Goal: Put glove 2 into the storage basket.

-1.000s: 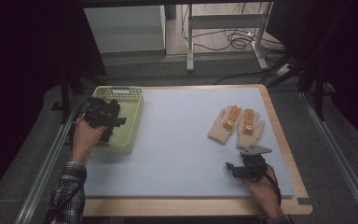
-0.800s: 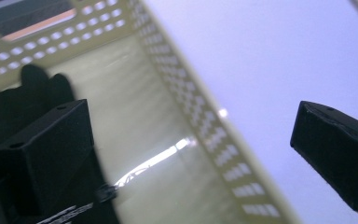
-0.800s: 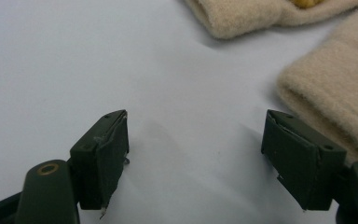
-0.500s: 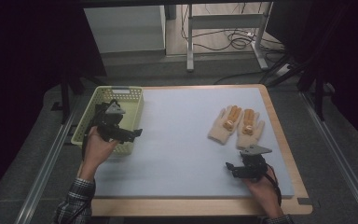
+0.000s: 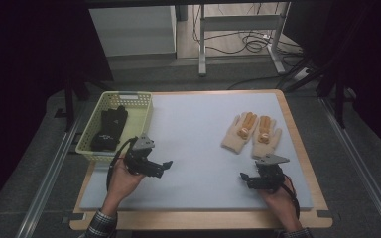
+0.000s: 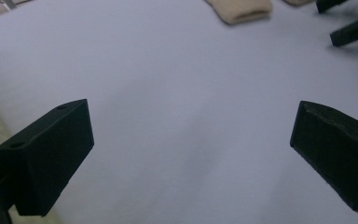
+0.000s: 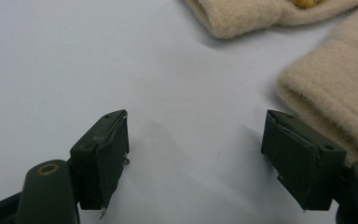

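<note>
A pair of beige knit gloves with orange patches lies flat on the blue-grey mat [image 5: 198, 134], the left glove [image 5: 240, 131] beside the right glove [image 5: 267, 135]. A black glove [image 5: 110, 128] lies in the yellow-green basket [image 5: 141, 119] at the mat's left edge. My left gripper [image 5: 164, 166] hovers over the mat just right of the basket, open with nothing between its jaws [image 6: 191, 158]. My right gripper [image 5: 246, 178] rests low near the front edge, just in front of the beige gloves, open and empty [image 7: 193, 158]. A beige cuff [image 7: 335, 93] lies close to its right jaw, not touching.
The mat sits on a wood-rimmed table [image 5: 302, 163]. Metal rails run along both sides of the table. Behind it stand a grey cabinet [image 5: 134, 29] and a metal frame with cables on the floor [image 5: 248, 42]. In the left gripper view the other gripper's jaws [image 6: 354, 30] show far off.
My left gripper has moved from above the basket rightward and toward the person, down over the mat. The black glove in the basket is now uncovered. The right gripper has stayed put.
</note>
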Available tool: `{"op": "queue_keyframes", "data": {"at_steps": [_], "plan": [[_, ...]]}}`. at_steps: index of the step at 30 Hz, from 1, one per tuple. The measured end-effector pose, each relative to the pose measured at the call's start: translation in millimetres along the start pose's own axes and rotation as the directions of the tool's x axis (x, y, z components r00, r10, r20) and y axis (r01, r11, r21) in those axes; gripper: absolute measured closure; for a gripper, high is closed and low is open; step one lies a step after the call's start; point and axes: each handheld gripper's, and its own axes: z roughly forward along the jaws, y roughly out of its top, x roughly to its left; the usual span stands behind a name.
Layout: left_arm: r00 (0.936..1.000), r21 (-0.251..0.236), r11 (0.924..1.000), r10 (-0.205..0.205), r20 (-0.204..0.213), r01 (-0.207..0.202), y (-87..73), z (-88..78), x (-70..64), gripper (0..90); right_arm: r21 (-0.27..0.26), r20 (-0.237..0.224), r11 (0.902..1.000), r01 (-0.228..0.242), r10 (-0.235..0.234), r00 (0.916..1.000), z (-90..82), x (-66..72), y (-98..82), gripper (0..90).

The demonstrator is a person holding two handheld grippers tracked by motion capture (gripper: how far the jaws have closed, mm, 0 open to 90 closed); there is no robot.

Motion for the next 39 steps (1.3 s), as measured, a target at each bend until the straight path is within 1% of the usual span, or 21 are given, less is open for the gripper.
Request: {"op": "queue_keyframes", "data": {"at_steps": [5,6,7,8,11,12,13,15,17,19,20,23,25,27,29,31,32,34,35,36,39], "plan": [[0.9994,0.023,0.9993,0.03,0.016,-0.03,-15.1,16.9,-18.7,0.1,0.0,-0.001,1.0,0.0,0.0,1.0,0.0,-0.1,0.0,22.8],[0.9993,0.033,0.9989,0.035,0.017,-0.035,-18.3,20.4,-21.4,0.0,0.0,-0.001,1.0,-0.001,0.001,1.0,0.0,-0.1,0.0,22.8],[0.9992,0.052,0.998,0.037,0.015,-0.037,-24.7,27.0,-25.1,0.0,0.0,-0.002,1.0,-0.001,0.001,1.0,0.1,-0.2,0.0,22.8],[0.9992,0.052,0.998,0.037,0.015,-0.037,-24.7,27.0,-25.1,0.0,0.0,-0.002,1.0,-0.001,0.001,1.0,0.1,-0.2,0.0,22.8],[0.9996,0.093,0.9954,0.024,0.014,-0.025,-39.1,38.2,-26.1,0.0,-0.001,-0.002,1.0,-0.002,0.002,1.0,0.1,-0.1,0.0,22.8],[0.9996,0.093,0.9954,0.024,0.014,-0.025,-39.1,38.2,-26.1,0.0,0.0,-0.002,1.0,-0.002,0.002,1.0,0.1,-0.1,0.0,22.8],[0.9997,0.111,0.9935,0.025,0.007,-0.026,-42.2,40.7,-25.3,0.0,0.0,-0.002,1.0,-0.002,0.002,1.0,0.1,-0.1,0.1,22.8],[0.9995,0.139,0.9901,0.026,-0.019,-0.023,-48.0,44.6,-23.7,0.0,0.0,-0.003,1.0,-0.002,0.002,1.0,0.1,-0.2,0.1,22.8],[0.9997,0.149,0.9888,0.013,-0.018,-0.01,-52.4,47.9,-21.7,0.0,0.0,-0.002,1.0,-0.002,0.002,1.0,0.1,-0.1,0.1,22.8],[0.9998,0.135,0.9907,-0.018,0.001,0.018,-56.0,49.1,-18.8,0.0,-0.001,-0.002,1.0,-0.001,0.001,1.0,0.0,-0.1,0.1,22.9],[0.9991,0.136,0.9899,-0.04,0.01,0.039,-56.5,49.2,-16.4,0.0,-0.001,-0.002,1.0,-0.001,0.001,1.0,0.0,-0.1,0.1,22.9],[0.9991,0.137,0.9898,-0.041,0.008,0.039,-56.6,49.4,-16.6,0.3,-0.002,-0.004,1.0,-0.001,0.001,1.0,-0.2,-0.1,0.0,23.8],[0.9991,0.135,0.9901,-0.041,0.008,0.04,-56.9,49.5,-16.6,0.3,-0.008,-0.004,1.0,0.0,0.0,1.0,-1.3,-0.1,-0.2,30.2],[0.9991,0.134,0.9902,-0.041,0.007,0.04,-57.0,49.5,-16.6,0.3,-0.013,-0.009,0.9999,0.001,-0.001,1.0,-2.2,0.2,-0.4,34.6],[0.9991,0.134,0.9902,-0.041,0.008,0.04,-57.0,49.5,-16.5,0.3,-0.012,-0.007,0.9998,-0.016,0.015,0.9999,-4.1,0.3,-0.1,43.1],[0.9991,0.134,0.9902,-0.042,0.008,0.041,-57.1,49.6,-16.4,0.3,-0.007,-0.026,0.9996,-0.029,0.029,0.9993,-6.6,-1.1,2.3,48.7],[0.9991,0.134,0.9901,-0.043,0.008,0.041,-57.1,49.6,-16.4,0.3,-0.015,-0.029,0.9992,-0.036,0.036,0.9989,-7.8,-2.0,4.3,52.0],[0.999,0.134,0.9901,-0.043,0.009,0.042,-57.1,49.6,-16.4,0.3,-0.024,-0.028,0.9988,-0.042,0.041,0.9988,-9.5,-4.8,11.6,54.7],[0.999,0.134,0.9901,-0.043,0.009,0.042,-57.1,49.6,-16.4,0.3,-0.032,-0.013,0.9989,-0.035,0.035,0.9993,-9.6,-7.8,19.7,55.1],[0.999,0.134,0.9901,-0.043,0.009,0.042,-57.1,49.6,-16.4,0.3,-0.032,-0.013,0.9989,-0.035,0.035,0.9993,-9.6,-7.8,19.7,55.1],[0.999,0.134,0.99,-0.044,0.009,0.042,-57.1,49.6,-16.4,0.4,-0.052,0.009,0.9979,-0.039,0.039,0.9992,-4.1,-19.2,42.1,54.9]]}}
